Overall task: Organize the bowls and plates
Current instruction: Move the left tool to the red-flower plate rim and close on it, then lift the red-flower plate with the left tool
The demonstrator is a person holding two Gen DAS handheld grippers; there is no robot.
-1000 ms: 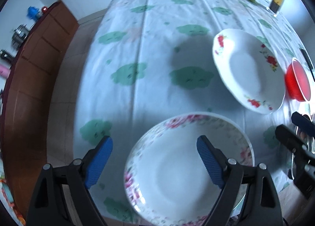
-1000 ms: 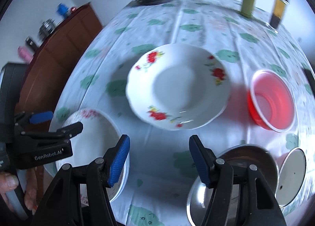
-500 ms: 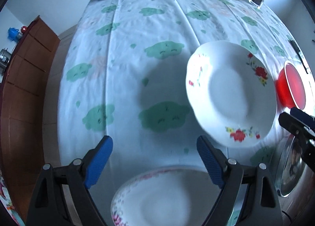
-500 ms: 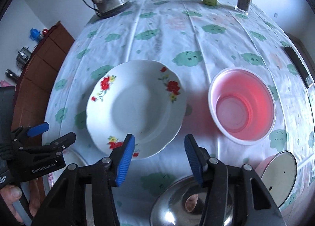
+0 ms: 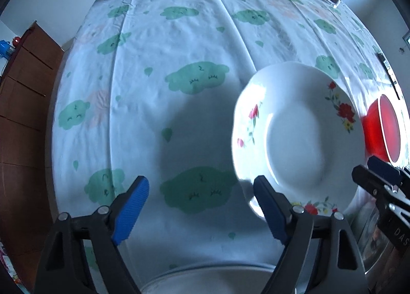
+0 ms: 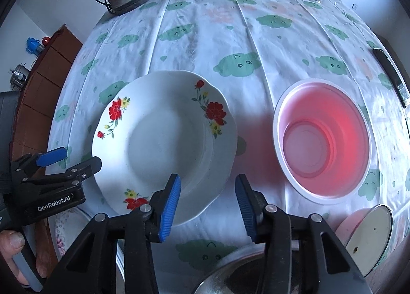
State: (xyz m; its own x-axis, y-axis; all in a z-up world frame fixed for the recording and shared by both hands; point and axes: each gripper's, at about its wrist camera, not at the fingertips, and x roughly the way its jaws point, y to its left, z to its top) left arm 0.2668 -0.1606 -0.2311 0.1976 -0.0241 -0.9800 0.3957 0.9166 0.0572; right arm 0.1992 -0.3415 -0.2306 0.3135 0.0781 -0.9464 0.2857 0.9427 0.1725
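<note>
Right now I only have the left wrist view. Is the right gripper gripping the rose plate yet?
Observer: No. The right gripper has its jaws closing, and the rose plate shows its near rim between them, but the pads are not pressing on it.
Operator: I see the red bowl edge-on. Anything in it?
Observer: The red bowl is upright and empty, and it sits apart from the plate.
Operator: What's under the right gripper, nearer than the bowl?
Observer: A steel bowl at the bottom edge of the right wrist view, partly hidden by the gripper.
</note>
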